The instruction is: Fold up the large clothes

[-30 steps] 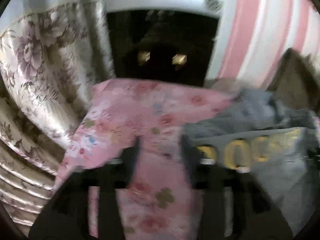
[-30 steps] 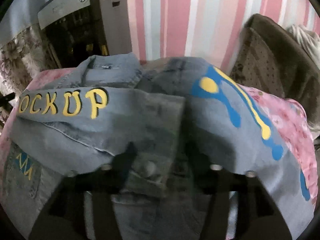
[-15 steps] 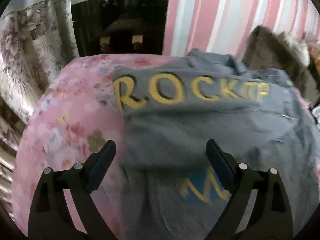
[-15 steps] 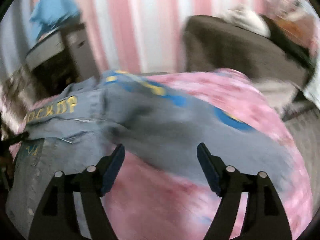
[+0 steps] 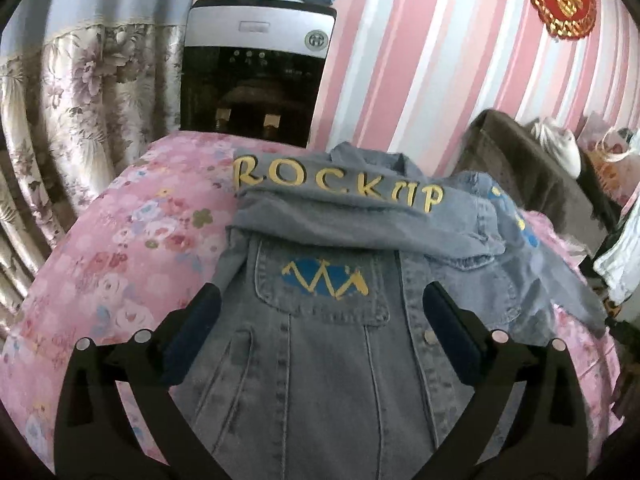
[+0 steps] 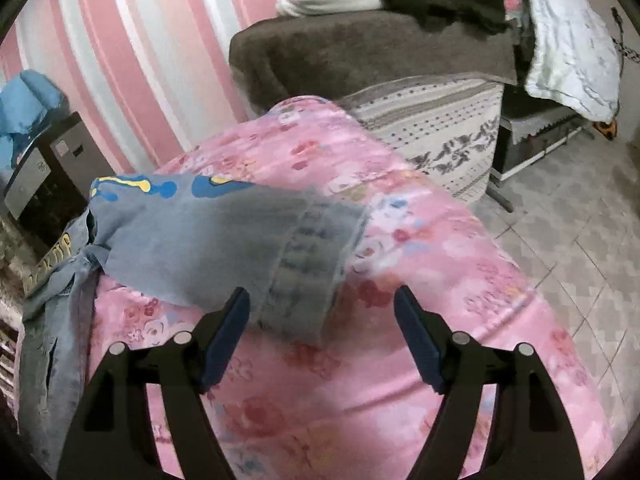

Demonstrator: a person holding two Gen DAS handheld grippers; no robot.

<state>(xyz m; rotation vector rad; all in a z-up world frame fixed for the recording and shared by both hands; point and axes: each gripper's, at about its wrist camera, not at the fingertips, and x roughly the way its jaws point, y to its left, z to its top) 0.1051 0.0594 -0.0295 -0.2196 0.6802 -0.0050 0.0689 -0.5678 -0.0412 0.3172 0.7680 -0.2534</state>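
Observation:
A grey-blue denim jacket (image 5: 320,380) lies front up on a pink floral cover (image 5: 120,260). One sleeve, lettered ROCKUP in yellow (image 5: 340,196), is folded across the chest above a blue and yellow pocket patch (image 5: 324,280). My left gripper (image 5: 320,312) hovers over the pocket; its jaws are opening wide and hold nothing. The other sleeve (image 6: 208,236), painted blue and yellow, stretches out sideways on the pink cover (image 6: 440,280). Its cuff (image 6: 316,272) ends just ahead of my right gripper (image 6: 322,320), which stands open, its pads clear of the cloth.
A water dispenser (image 5: 256,72) and a floral curtain (image 5: 80,100) stand behind the covered surface. A brown sofa (image 6: 360,48) with a white cloth (image 6: 568,48) draped on it sits beyond the right edge. Tiled floor (image 6: 580,248) lies to the right.
The left gripper's jaws widened as it drew back from the lettered sleeve's end over the jacket front. The right gripper swung right; the painted sleeve now lies stretched out, its cuff free of the jaws.

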